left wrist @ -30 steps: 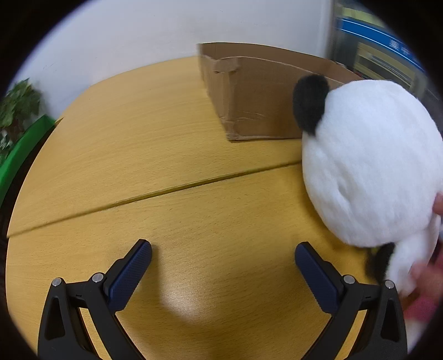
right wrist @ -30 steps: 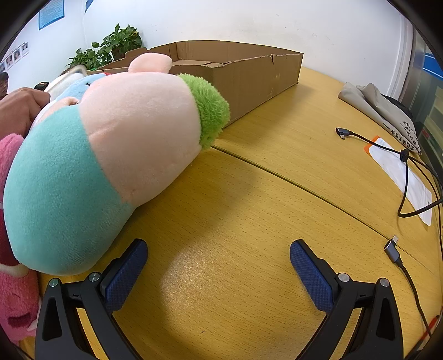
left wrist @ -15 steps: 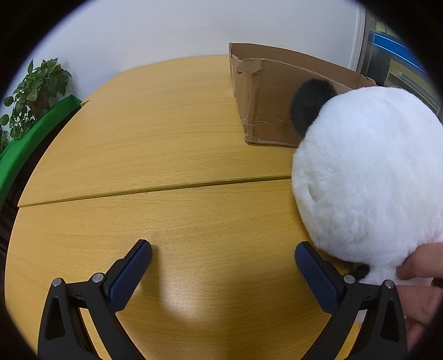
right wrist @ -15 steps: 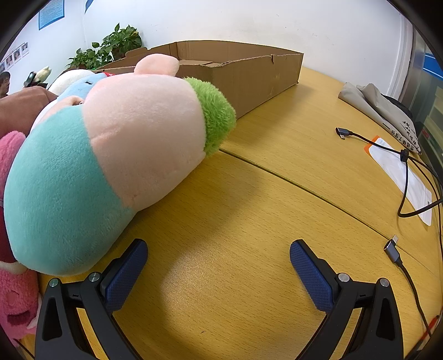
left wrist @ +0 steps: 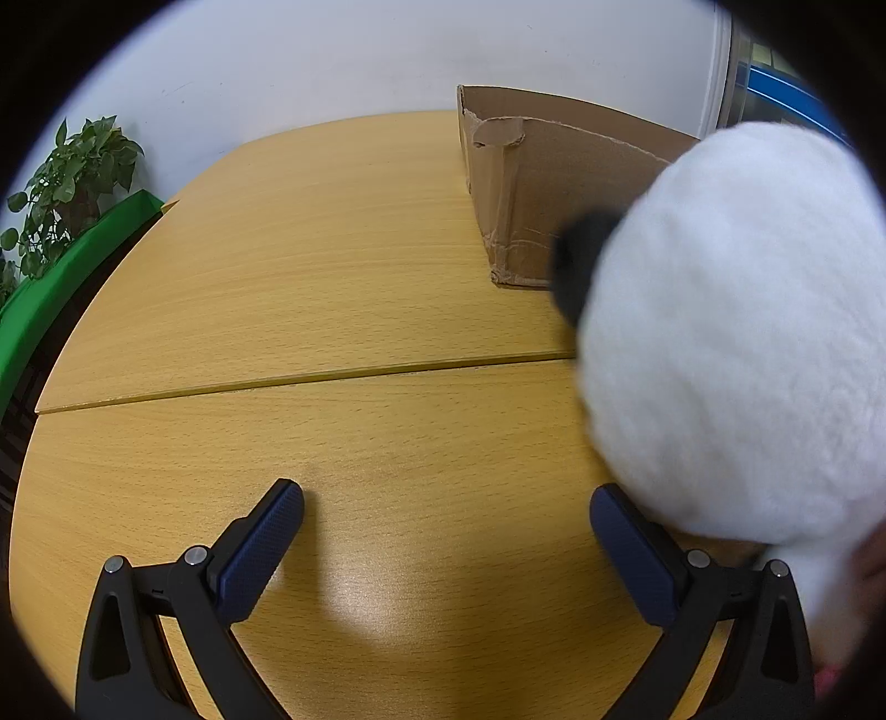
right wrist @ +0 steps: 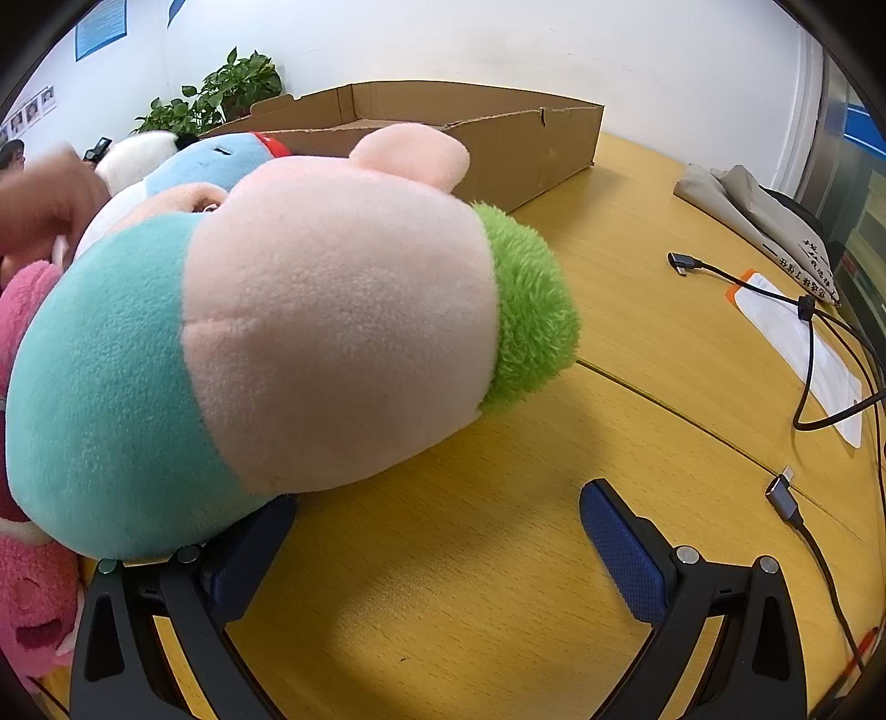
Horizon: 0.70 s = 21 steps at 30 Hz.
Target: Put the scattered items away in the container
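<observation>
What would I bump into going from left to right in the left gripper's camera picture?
Leafy plant → green ledge → bare wooden table → cardboard box → big white plush toy.

Office or meeting room: large wooden table (right wrist: 637, 266), plain white wall (left wrist: 332, 66), potted plants (right wrist: 232, 88), printed notices pinned up (right wrist: 99, 30), charging cables (right wrist: 803, 310) and a folded bag (right wrist: 758, 210) left on the tabletop.
</observation>
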Tool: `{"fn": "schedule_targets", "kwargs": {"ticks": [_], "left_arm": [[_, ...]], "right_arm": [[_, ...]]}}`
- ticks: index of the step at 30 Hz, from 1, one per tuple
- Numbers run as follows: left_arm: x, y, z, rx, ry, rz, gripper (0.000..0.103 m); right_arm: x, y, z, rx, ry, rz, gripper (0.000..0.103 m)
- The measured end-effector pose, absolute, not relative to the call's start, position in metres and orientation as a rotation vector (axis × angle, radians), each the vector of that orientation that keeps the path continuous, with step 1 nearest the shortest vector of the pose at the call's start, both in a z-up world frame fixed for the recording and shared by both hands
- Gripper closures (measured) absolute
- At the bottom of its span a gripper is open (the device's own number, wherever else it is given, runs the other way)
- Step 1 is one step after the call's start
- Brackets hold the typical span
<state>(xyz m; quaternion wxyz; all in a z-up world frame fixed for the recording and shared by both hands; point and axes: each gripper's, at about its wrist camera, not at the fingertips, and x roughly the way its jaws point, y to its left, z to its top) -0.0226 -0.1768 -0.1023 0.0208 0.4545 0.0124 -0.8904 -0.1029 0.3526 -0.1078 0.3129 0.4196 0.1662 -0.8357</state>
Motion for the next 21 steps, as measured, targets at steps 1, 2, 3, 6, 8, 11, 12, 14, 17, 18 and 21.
{"fn": "schedule_targets", "kwargs": {"ticks": [1,2,3,6,8,11,12,14,17,18,21], "left_arm": [[-0.0231,-0.1762,-0.1023,1.409,0.039,-2.761,0.000],[-0.0233,-0.1759,-0.1023,1.409,0.039,-2.761,0.000],[-0.0235,-0.1757,-0.1022,1.409,0.039,-2.761,0.000],[-0.0236,-0.1755,-0.1023,1.409,0.039,-2.761,0.000],[-0.0237,-0.1753,-0.1023,1.409,0.039,-2.761,0.000],[-0.0238,-0.1751,-0.1024,1.409,0.038,-2.761,0.000],[-0.0239,-0.1751,-0.1023,1.409,0.038,-2.761,0.000],[-0.0237,-0.1751,-0.1019,1.408,0.039,-2.761,0.000],[-0.0234,-0.1753,-0.1020,1.408,0.039,-2.761,0.000],[-0.0235,-0.1753,-0.1020,1.409,0.039,-2.761,0.000],[-0.0238,-0.1751,-0.1020,1.409,0.038,-2.761,0.000]], "right_arm": [[-0.1029,0.3525,-0.1077,1.107,0.438,-2.204,0.000],[-0.1029,0.3525,-0.1076,1.107,0.438,-2.204,0.000],[-0.1029,0.3525,-0.1075,1.107,0.438,-2.204,0.000],[-0.1029,0.3525,-0.1073,1.108,0.438,-2.204,0.000],[-0.1030,0.3527,-0.1075,1.114,0.440,-2.202,0.000],[-0.0988,0.3558,-0.1066,1.104,0.446,-2.195,0.000],[-0.0978,0.3561,-0.1063,1.104,0.444,-2.195,0.000],[-0.0973,0.3561,-0.1066,1.104,0.445,-2.196,0.000],[-0.0967,0.3558,-0.1069,1.105,0.445,-2.196,0.000],[-0.0967,0.3559,-0.1068,1.105,0.445,-2.196,0.000],[-0.0970,0.3561,-0.1069,1.105,0.445,-2.195,0.000]]}}
